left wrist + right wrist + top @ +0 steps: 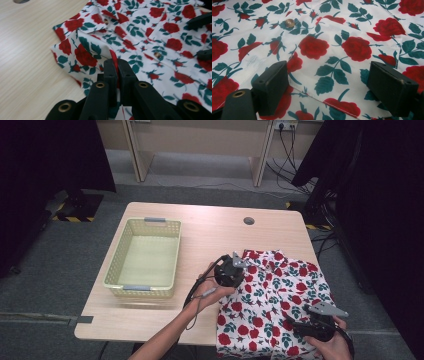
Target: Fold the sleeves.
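A white shirt (280,295) printed with red roses and green leaves lies spread on the right half of the wooden table (215,232). My left gripper (239,276) is at the shirt's left edge, shut on a raised fold of the fabric. In the left gripper view the jaws (117,62) pinch that fold of the shirt (150,37). My right gripper (296,324) hovers over the shirt's near right part. In the right gripper view its jaws (337,82) stand wide open just above the flat cloth (317,45), holding nothing.
A pale yellow plastic basket (114,265) sits on the left of the table. A round cable hole (248,220) is at the table's far edge. The shirt's near hem reaches the front edge. Dark curtains and cables flank the table.
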Tool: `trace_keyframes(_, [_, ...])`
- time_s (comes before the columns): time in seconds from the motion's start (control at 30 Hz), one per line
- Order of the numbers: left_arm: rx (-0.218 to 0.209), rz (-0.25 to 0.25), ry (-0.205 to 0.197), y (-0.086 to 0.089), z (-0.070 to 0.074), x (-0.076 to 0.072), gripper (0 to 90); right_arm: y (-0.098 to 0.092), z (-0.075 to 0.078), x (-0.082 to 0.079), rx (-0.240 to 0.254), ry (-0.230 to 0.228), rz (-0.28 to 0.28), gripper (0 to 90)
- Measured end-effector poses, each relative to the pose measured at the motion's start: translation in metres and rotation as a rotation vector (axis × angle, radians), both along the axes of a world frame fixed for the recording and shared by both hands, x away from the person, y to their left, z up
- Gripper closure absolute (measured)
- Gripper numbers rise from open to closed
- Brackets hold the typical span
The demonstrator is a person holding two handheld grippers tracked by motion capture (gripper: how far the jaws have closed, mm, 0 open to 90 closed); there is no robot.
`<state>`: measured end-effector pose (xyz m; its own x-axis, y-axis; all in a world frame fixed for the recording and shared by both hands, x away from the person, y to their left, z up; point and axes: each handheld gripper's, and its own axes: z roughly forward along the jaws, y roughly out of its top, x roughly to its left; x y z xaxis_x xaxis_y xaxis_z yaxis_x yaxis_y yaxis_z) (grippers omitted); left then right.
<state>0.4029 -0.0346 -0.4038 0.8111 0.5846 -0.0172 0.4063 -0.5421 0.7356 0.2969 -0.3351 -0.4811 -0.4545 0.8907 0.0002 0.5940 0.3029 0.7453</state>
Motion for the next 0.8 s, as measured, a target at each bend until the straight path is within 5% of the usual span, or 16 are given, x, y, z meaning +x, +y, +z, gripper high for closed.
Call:
trace_keyframes(0.27, [0.008, -0.038, 0.009, -0.024, -0.008, 0.002, 79.3, 0.0, 0.0, 0.0, 0.002, -0.003, 0.001, 17.2])
trace_keyframes(0.37, [0.004, -0.042, 0.004, -0.024, -0.007, 0.001, 70.3, 0.0, 0.0, 0.0, 0.003, -0.005, 0.002, 17.2])
trace_keyframes(0.6, [-0.021, 0.014, 0.003, 0.0, 0.001, -0.002, 52.3, -0.001, -0.001, 0.0, 0.003, -0.005, 0.004, 17.2])
trace_keyframes(0.8, [-0.001, 0.025, 0.062, 0.027, -0.014, -0.019, 46.4, -0.001, -0.001, 0.0, 0.004, -0.008, 0.005, 17.1])
